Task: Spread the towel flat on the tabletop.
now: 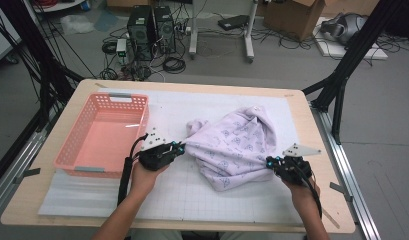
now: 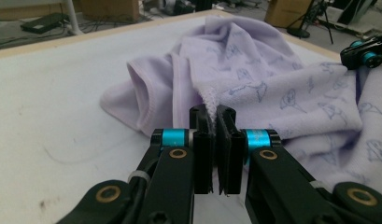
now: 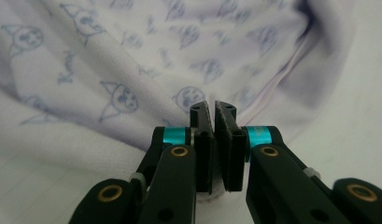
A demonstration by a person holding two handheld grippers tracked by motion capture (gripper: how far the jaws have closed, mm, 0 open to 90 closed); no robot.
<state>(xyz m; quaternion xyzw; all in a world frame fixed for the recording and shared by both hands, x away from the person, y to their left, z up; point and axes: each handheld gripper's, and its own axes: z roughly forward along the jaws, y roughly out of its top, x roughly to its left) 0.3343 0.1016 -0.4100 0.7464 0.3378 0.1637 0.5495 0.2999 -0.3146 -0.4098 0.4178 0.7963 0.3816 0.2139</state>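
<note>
Lilac printed fleece garment (image 1: 237,145), one: left gripper (image 1: 179,148) clamps its hem; right gripper (image 1: 270,161) apparently pinches its edge. One pink plastic basket (image 1: 77,145).

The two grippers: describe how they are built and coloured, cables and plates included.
Both the left gripper and the right gripper are black, with cyan metal collars at the jaw bases and brass-coloured pivot bushings on the linkage arms. The jaws are flat black pads. Each carries a grey three-cornered plate on top and trails a black cable along the forearm. The person's forearms are bare, with no sleeves visible.

The right gripper (image 3: 212,112) has its jaws closed on the lilac printed cloth (image 3: 132,70) over the white mat (image 3: 347,121)
</note>
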